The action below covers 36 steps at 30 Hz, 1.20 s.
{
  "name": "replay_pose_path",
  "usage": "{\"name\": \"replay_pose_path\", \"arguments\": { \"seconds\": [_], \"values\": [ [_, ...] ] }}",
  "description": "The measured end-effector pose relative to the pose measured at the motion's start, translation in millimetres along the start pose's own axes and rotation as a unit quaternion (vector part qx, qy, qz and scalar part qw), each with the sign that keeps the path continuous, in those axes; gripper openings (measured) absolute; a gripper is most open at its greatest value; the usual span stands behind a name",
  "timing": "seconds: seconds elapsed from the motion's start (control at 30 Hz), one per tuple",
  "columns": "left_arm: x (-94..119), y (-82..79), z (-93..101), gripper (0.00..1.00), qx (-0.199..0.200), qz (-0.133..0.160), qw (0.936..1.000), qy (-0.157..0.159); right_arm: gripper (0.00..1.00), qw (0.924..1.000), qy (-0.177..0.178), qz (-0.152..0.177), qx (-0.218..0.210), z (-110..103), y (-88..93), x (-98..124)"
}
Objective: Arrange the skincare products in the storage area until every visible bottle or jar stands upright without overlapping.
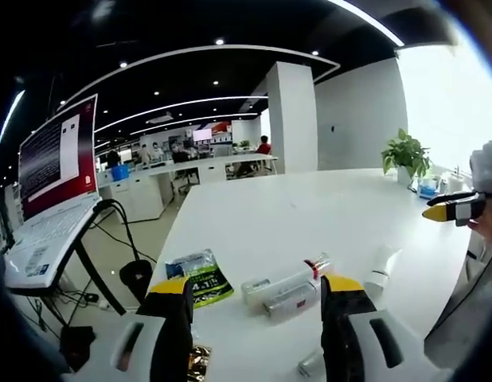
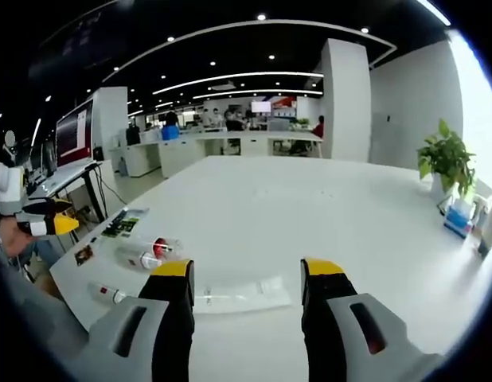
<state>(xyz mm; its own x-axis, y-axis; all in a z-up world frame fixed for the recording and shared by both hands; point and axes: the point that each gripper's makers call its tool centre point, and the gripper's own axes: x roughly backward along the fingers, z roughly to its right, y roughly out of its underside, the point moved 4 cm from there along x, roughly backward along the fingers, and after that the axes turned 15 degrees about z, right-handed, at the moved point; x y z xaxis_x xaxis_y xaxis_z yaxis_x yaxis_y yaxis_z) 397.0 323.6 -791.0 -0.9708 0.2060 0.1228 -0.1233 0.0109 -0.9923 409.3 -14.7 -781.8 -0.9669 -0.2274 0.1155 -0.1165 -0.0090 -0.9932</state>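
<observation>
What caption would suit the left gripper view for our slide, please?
Open left gripper above skincare bottles lying flat on a white table.

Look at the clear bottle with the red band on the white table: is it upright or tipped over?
Tipped over. The clear bottle lies on its side on the white table.

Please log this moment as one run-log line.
left hand-held gripper: open, empty | right hand-held gripper: open, empty | clear tubes: lying flat on white table | arranging: not begun
</observation>
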Motion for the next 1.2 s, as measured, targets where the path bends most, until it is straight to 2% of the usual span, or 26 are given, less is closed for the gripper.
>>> {"name": "replay_pose_path", "arguments": {
  "seconds": [0.2, 0.43, 0.6, 0.93, 1.2],
  "values": [
    [-1.3, -0.7, 7.4, 0.66, 0.004, -0.004, 0.9998, 0.020, 0.51, 0.9998, 0.006, -0.001, 0.021, 1.7, -1.7, 0.1],
    [-4.4, -4.5, 18.2, 0.65, -0.004, -0.011, 0.9987, 0.049, 0.51, 0.9997, 0.004, -0.002, 0.025, 0.9, -2.0, -0.6],
    [-13.7, -10.8, 32.8, 0.66, -0.014, -0.018, 0.9958, 0.089, 0.51, 0.9997, 0.006, -0.010, 0.021, 1.9, 0.1, -0.9],
    [-38.4, -9.5, 67.2, 0.65, -0.026, -0.039, 0.9862, 0.159, 0.50, 0.9993, 0.010, -0.020, 0.029, 3.1, 2.6, -0.6],
    [-54.1, -2.5, 95.0, 0.65, -0.037, -0.067, 0.9745, 0.211, 0.50, 0.9989, 0.017, -0.026, 0.036, 5.7, 3.6, 0.2]
  ]
}}
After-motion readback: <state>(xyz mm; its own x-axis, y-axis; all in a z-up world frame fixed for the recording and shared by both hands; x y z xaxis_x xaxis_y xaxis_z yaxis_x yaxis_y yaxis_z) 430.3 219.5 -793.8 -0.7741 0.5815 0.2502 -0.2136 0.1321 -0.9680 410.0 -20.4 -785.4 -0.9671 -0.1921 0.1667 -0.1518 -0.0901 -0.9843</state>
